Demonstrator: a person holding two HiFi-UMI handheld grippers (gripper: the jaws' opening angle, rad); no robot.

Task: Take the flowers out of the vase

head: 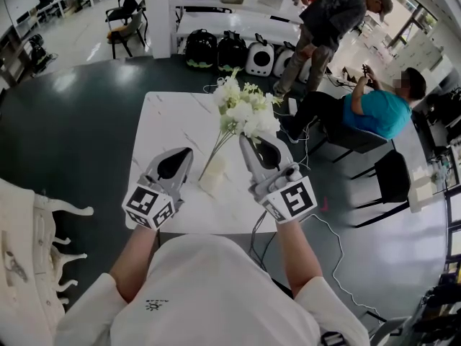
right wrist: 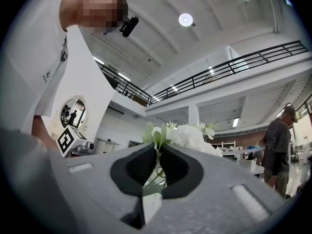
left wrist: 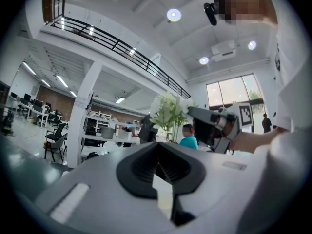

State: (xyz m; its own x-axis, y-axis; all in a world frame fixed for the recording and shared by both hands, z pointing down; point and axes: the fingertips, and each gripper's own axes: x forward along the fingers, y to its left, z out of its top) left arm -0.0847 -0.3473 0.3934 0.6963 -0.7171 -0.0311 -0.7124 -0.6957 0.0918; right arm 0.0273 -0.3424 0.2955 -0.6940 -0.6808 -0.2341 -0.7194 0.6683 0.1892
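- right gripper (right wrist: 157, 149) is clamped tight on the stems of the flowers (head: 245, 110), blooms just past its fingertips
- vase (head: 214, 179) sits below-left of those fingers, stem ends reaching its mouth
- left gripper (left wrist: 156, 146) fingers pinched together on nothing, vase just right of them

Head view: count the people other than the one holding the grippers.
2. The standing person is beyond the table, at top right. The seated person, in a teal shirt, is below and to the right. More may be out of frame.
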